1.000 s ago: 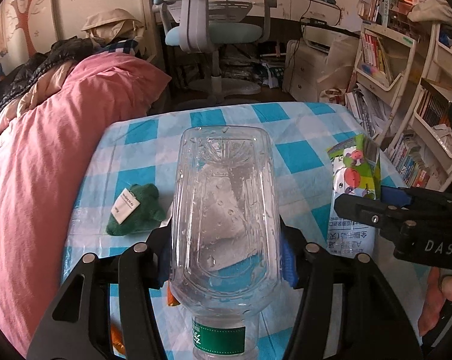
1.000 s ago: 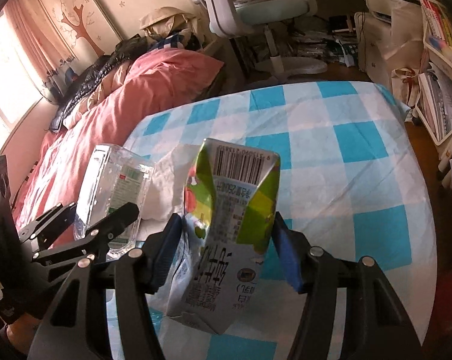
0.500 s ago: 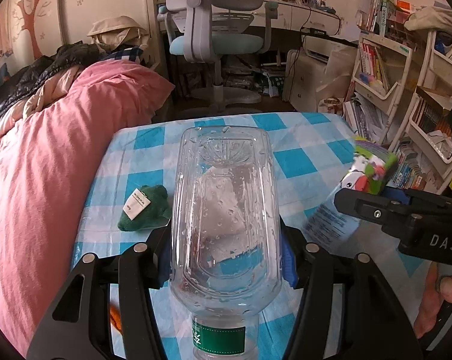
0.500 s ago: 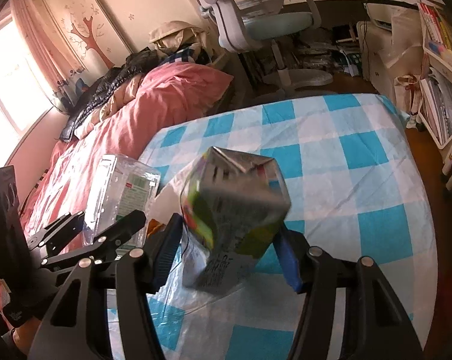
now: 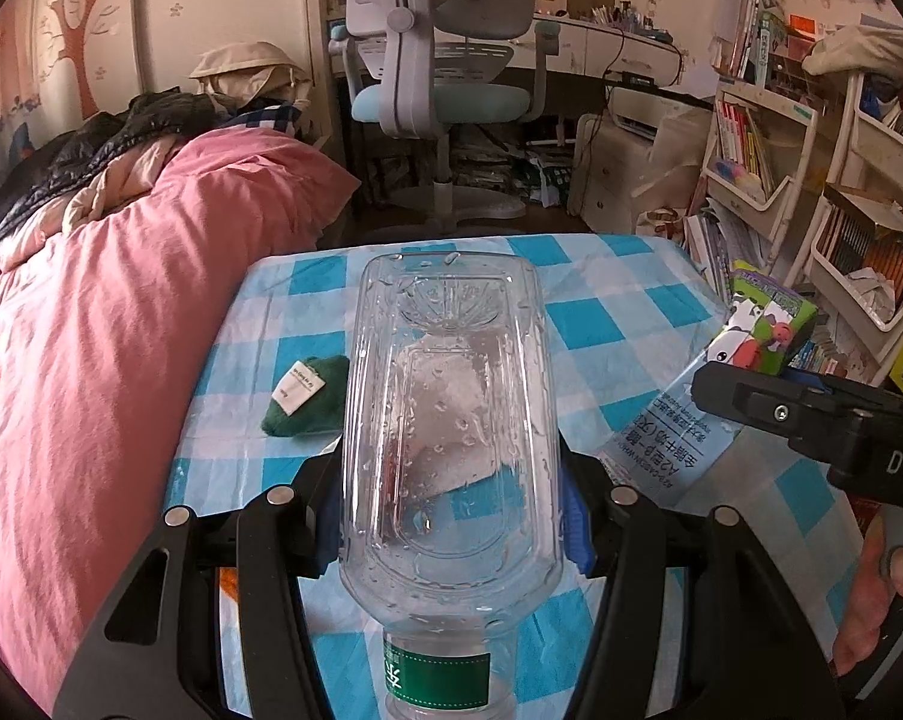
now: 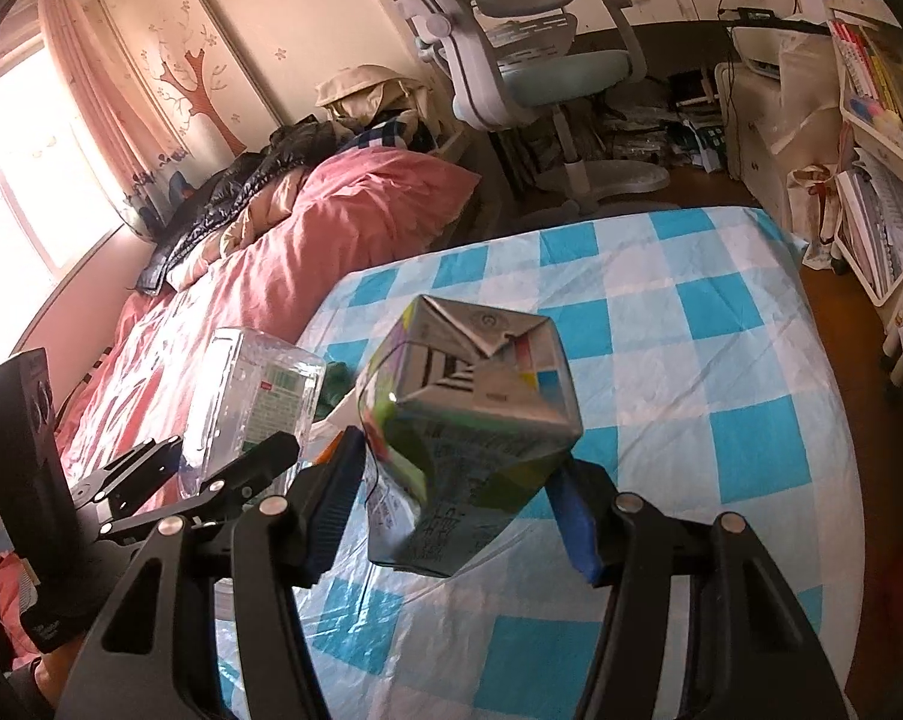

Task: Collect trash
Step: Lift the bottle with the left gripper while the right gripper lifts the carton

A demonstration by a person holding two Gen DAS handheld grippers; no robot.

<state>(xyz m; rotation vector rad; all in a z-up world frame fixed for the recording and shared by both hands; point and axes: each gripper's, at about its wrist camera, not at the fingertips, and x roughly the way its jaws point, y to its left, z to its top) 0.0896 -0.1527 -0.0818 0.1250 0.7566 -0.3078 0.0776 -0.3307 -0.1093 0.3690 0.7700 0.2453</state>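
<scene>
Lifted higher and tipped since before, the milk carton (image 6: 469, 414) sits clamped in the right gripper (image 6: 457, 510) above the checked table (image 6: 721, 360) — left gripper (image 5: 451, 510) grips the bottle (image 5: 451, 420) (capless?). Next — find a bin.

L claw (image 5: 451, 510) & R claw (image 6: 457, 504) both clamped on loads, held side by side.

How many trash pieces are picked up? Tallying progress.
2: a bottle in the left tool, a carton in the right tool. More may be hidden.
</scene>
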